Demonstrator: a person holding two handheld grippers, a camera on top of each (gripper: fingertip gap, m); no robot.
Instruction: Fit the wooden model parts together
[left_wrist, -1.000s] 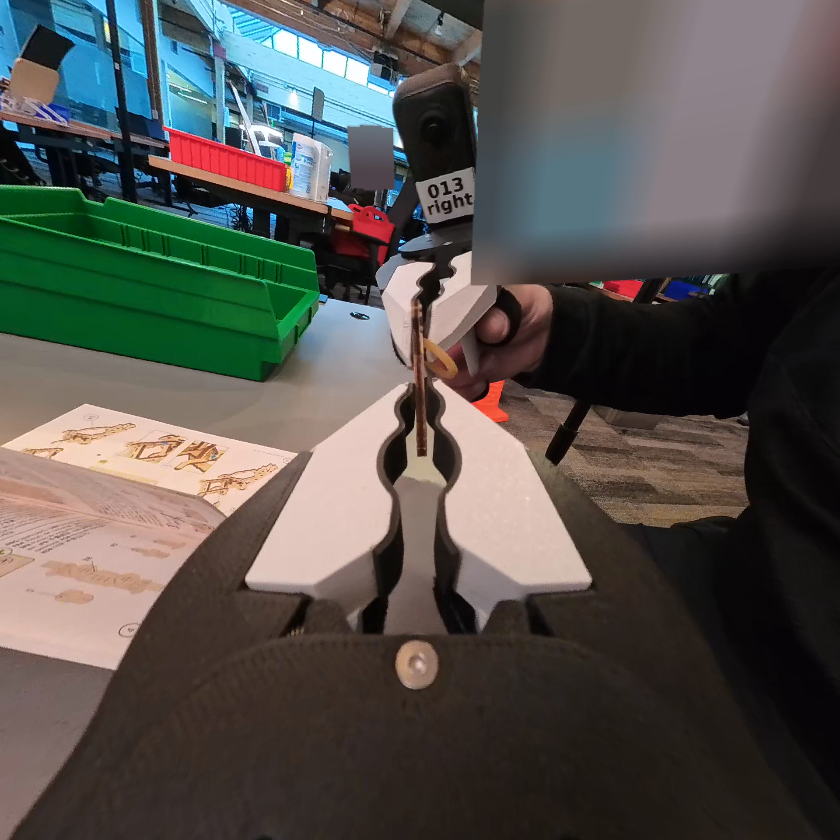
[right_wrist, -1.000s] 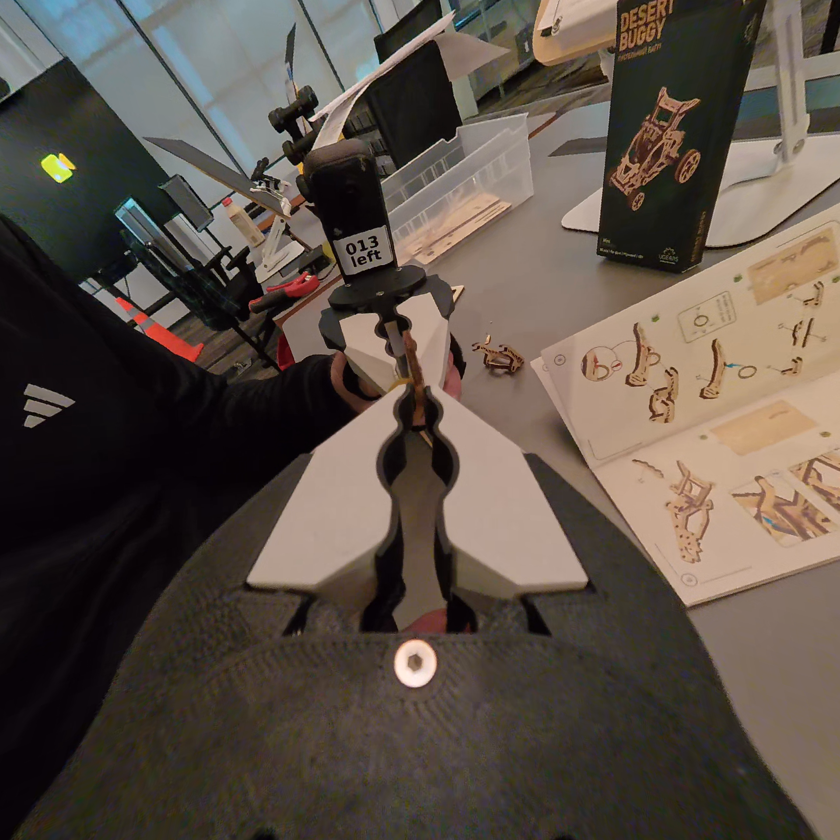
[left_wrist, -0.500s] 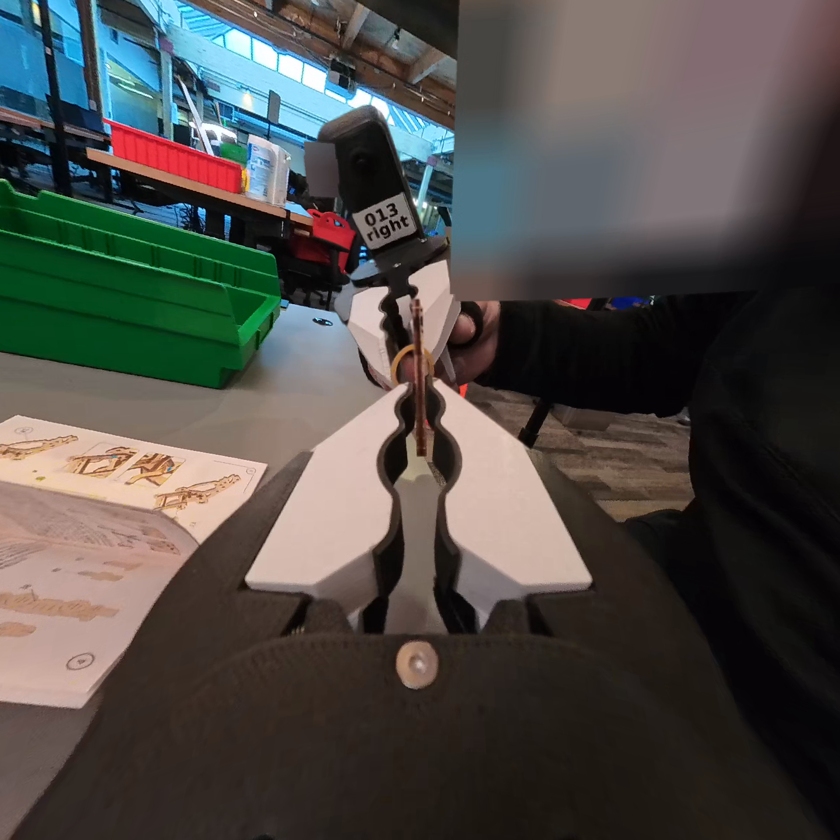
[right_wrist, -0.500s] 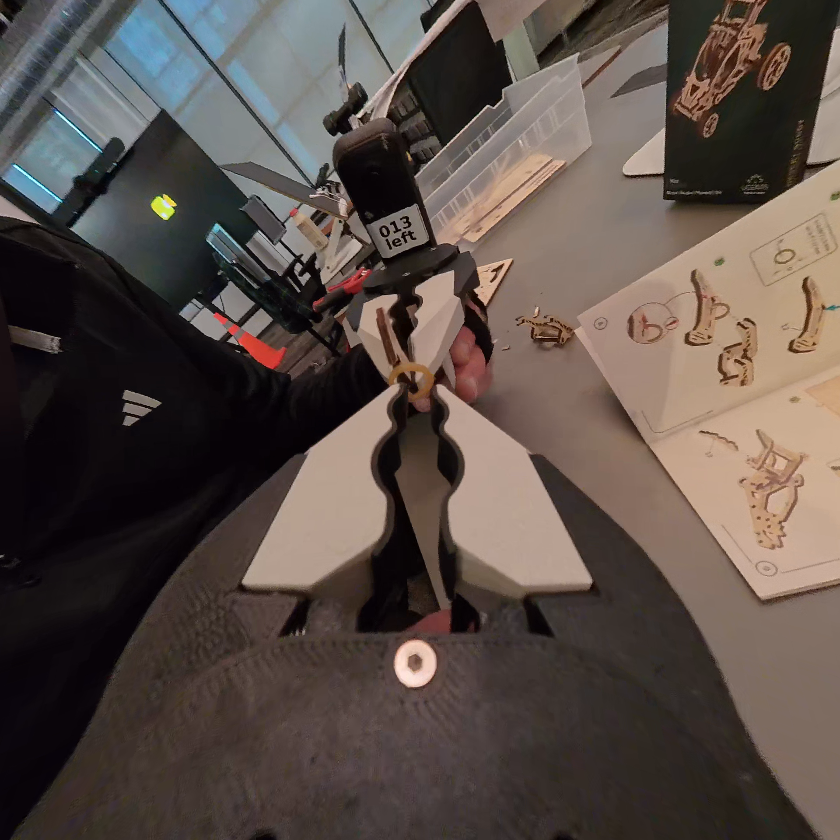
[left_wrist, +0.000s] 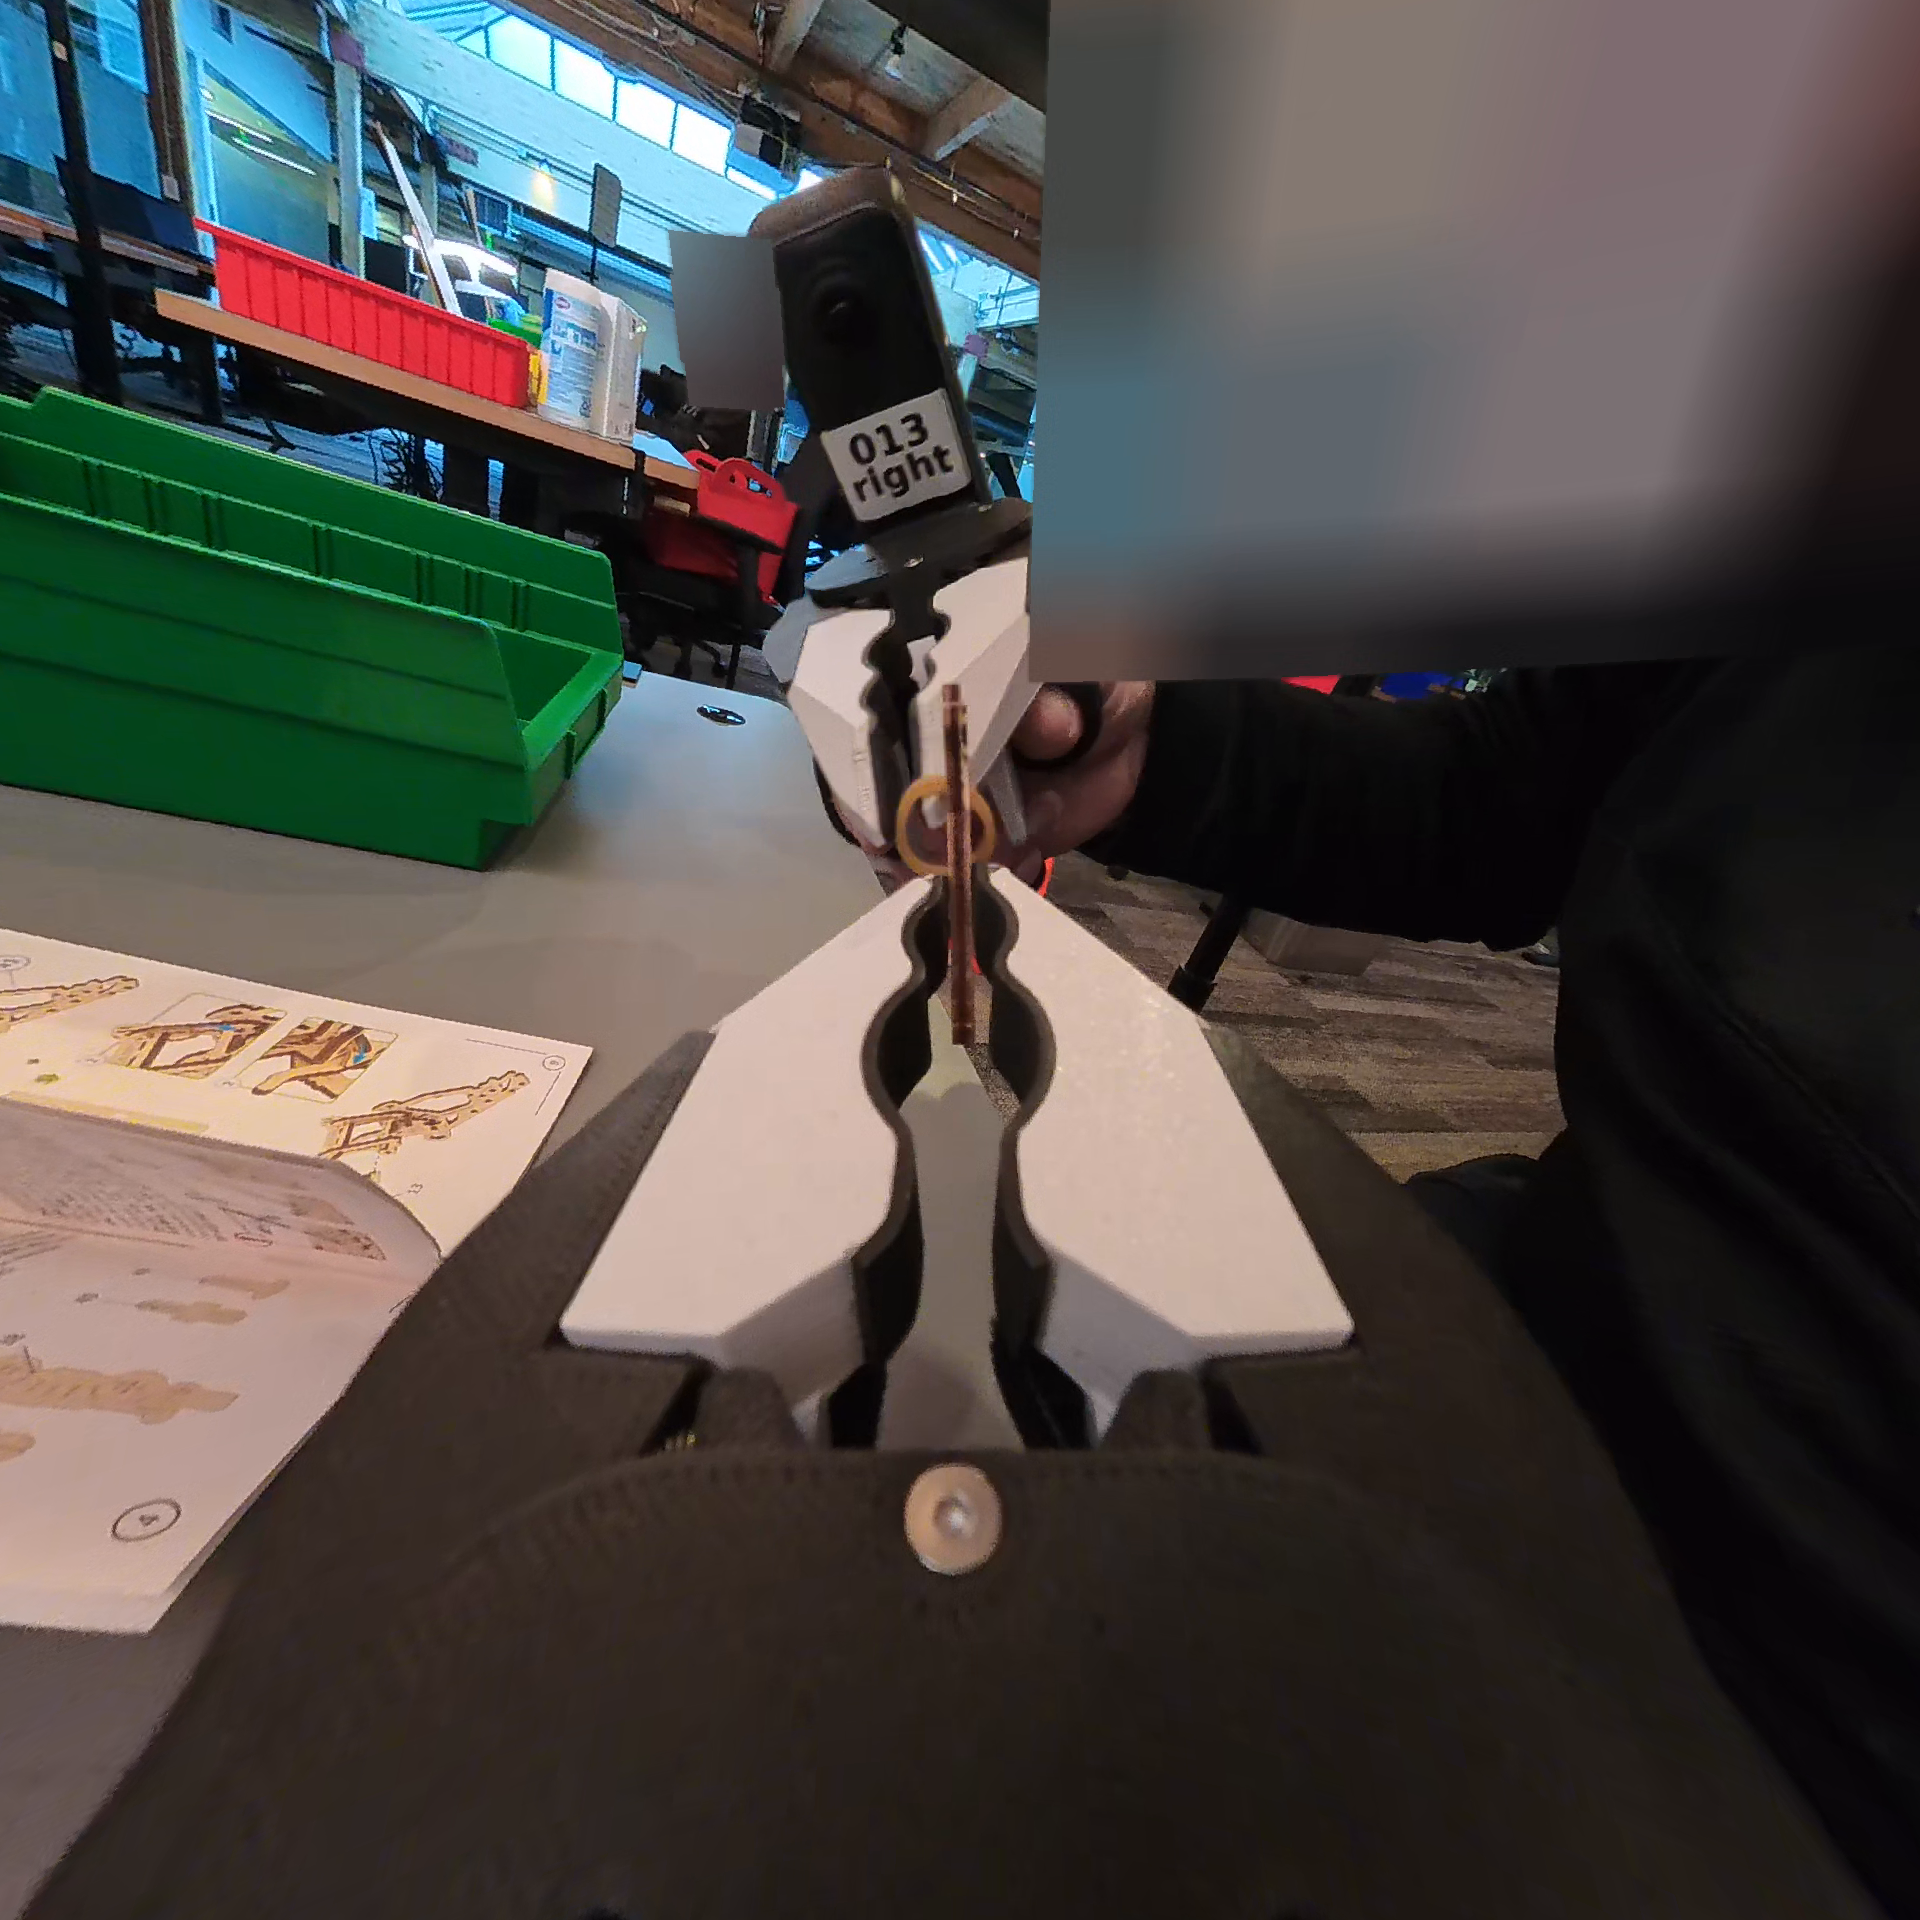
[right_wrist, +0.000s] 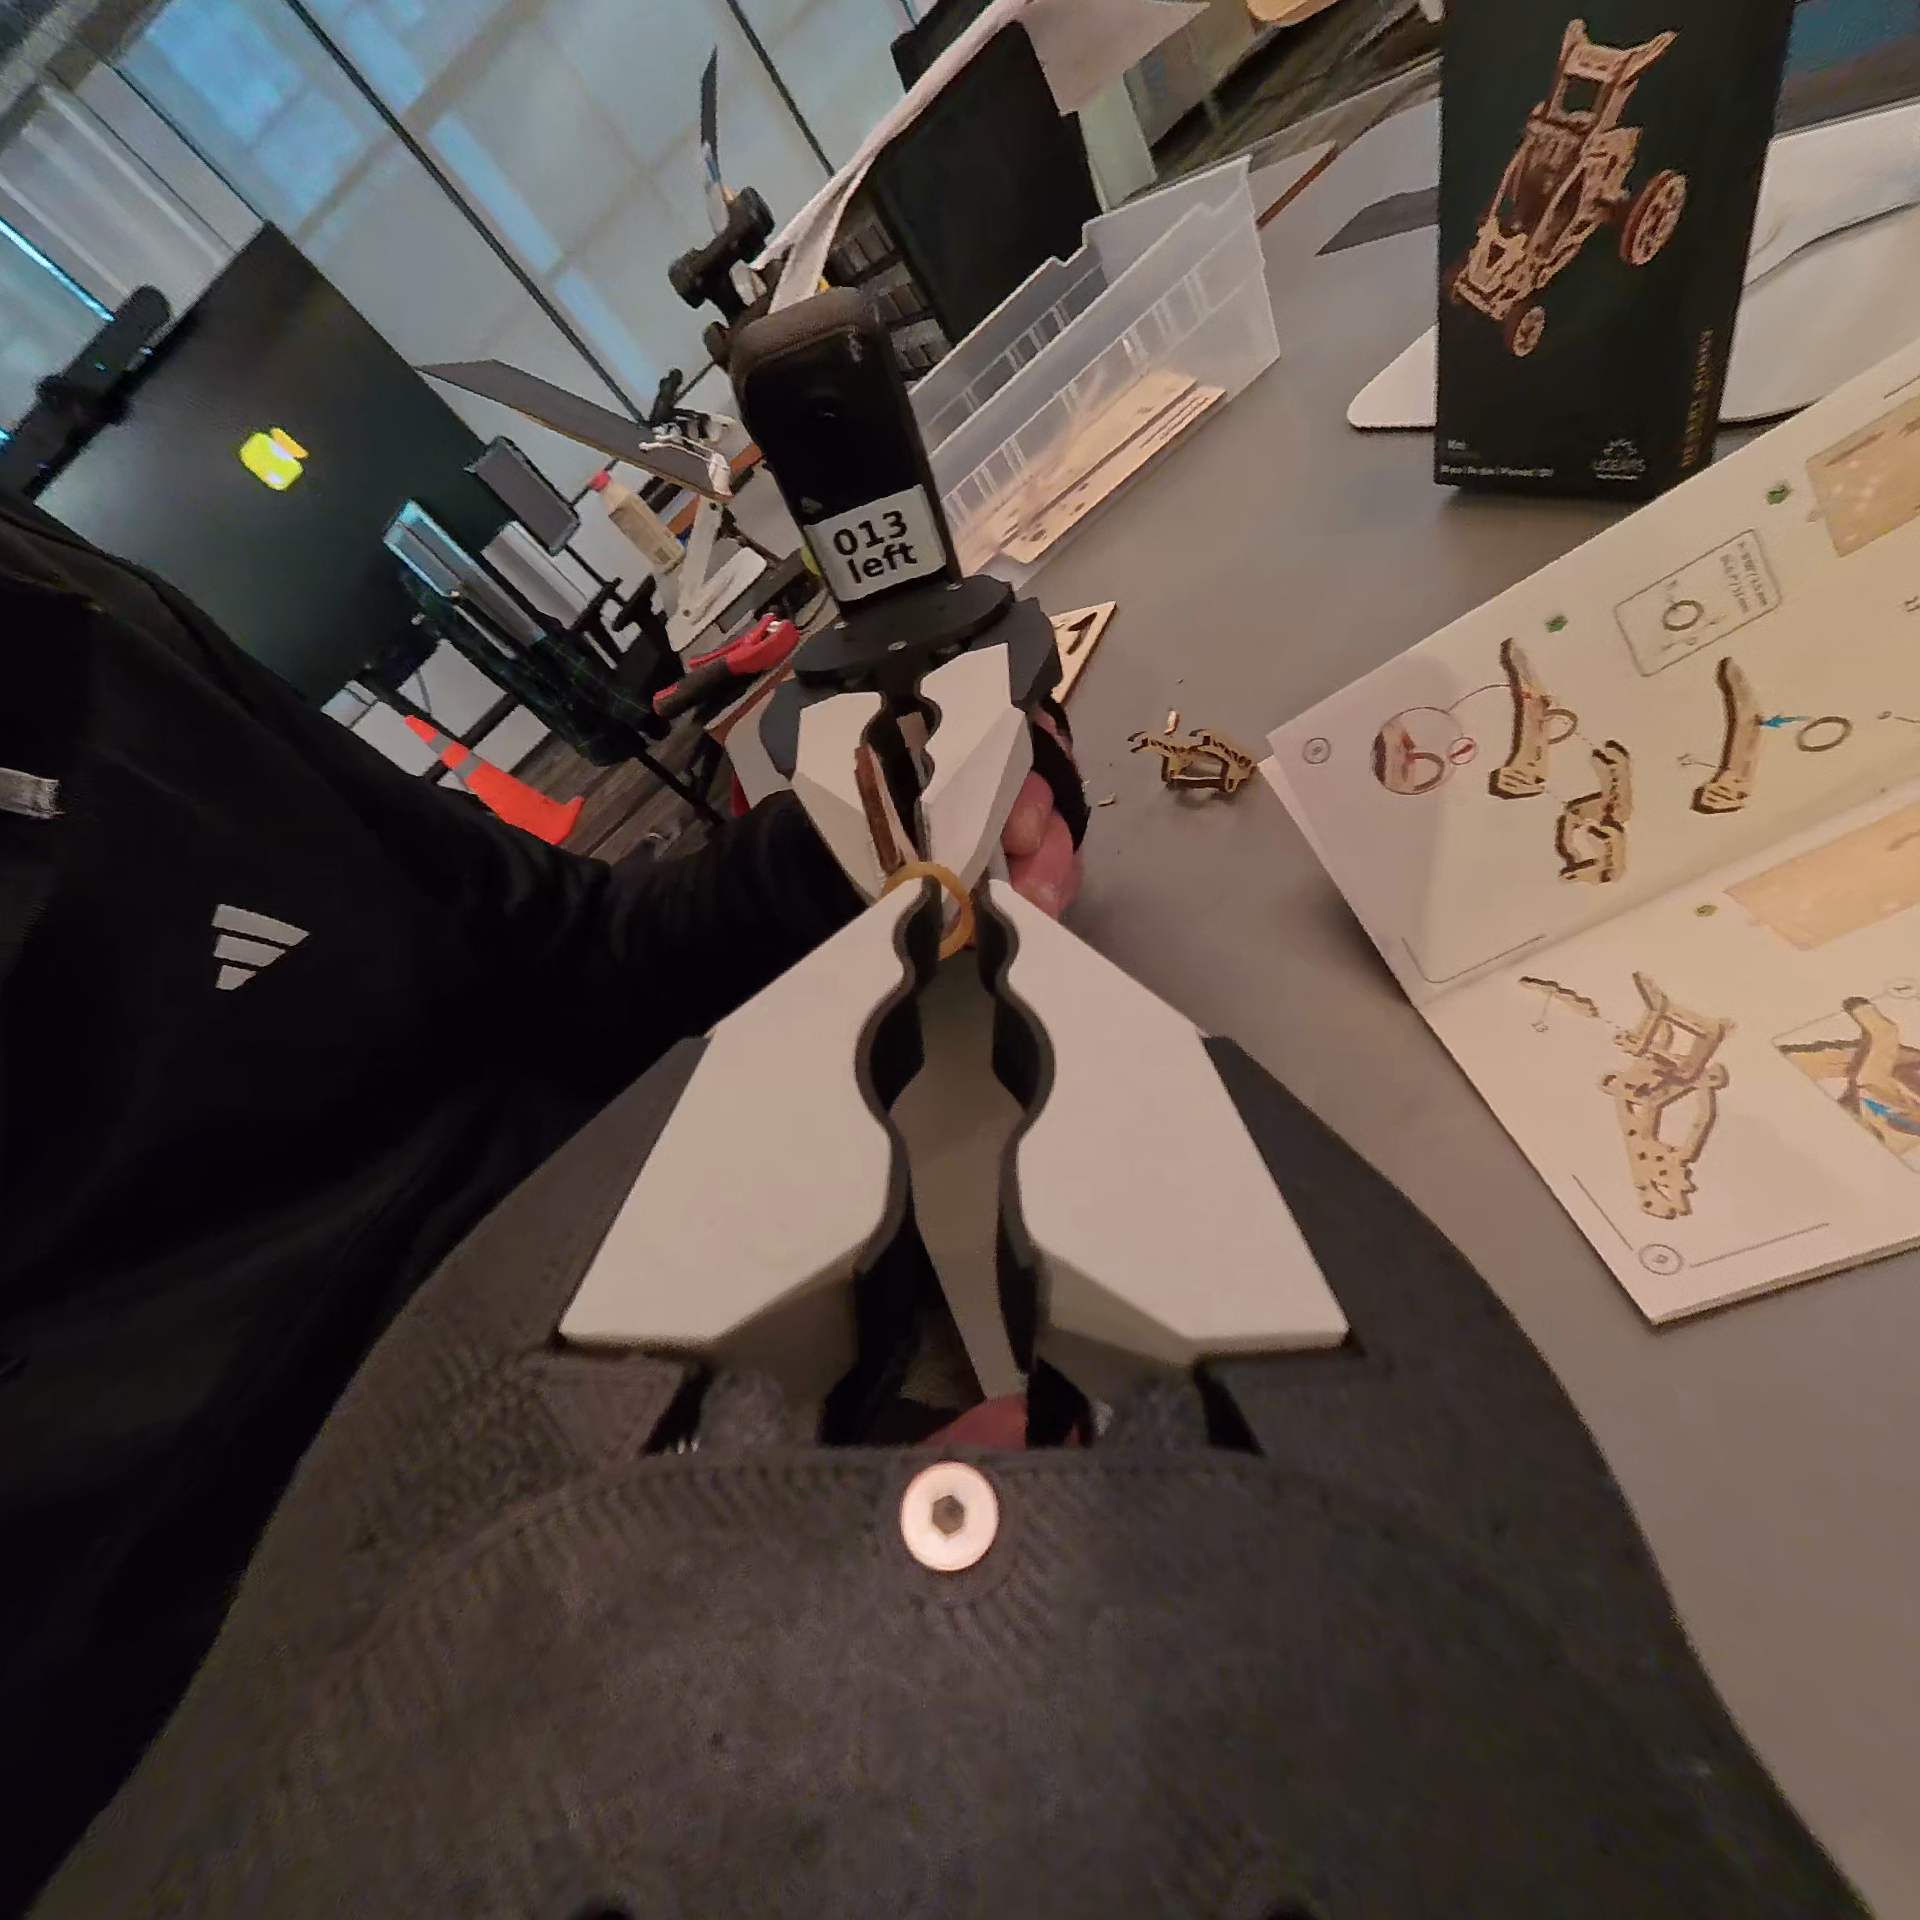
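Note:
My left gripper (left_wrist: 958, 883) is shut on a thin wooden part (left_wrist: 960, 977), seen edge-on and upright between its pads. A yellow rubber band (left_wrist: 904, 831) rings that part just past my fingertips. My right gripper (right_wrist: 945, 899) faces the left one tip to tip, with its pads closed on the rubber band (right_wrist: 920, 871). The right wrist view shows the left gripper (right_wrist: 914, 852) holding the wooden part (right_wrist: 878, 821). The left wrist view shows the right gripper (left_wrist: 925, 810) behind the band. Both grippers are held in the air off the table's near edge.
A green bin (left_wrist: 312, 644) and an open instruction booklet (left_wrist: 260, 1195) lie on the grey table (right_wrist: 1299, 582). The booklet (right_wrist: 1662, 935), a dark model box (right_wrist: 1600, 239), a clear tray (right_wrist: 1122, 343) and a small wooden assembly (right_wrist: 1195, 758) also sit there. Left and right tips are no more than a few centimetres apart.
My right gripper's jaws opened around the rubber band half a second ago and have now closed on it again. The left gripper kept its hold on the wooden part.

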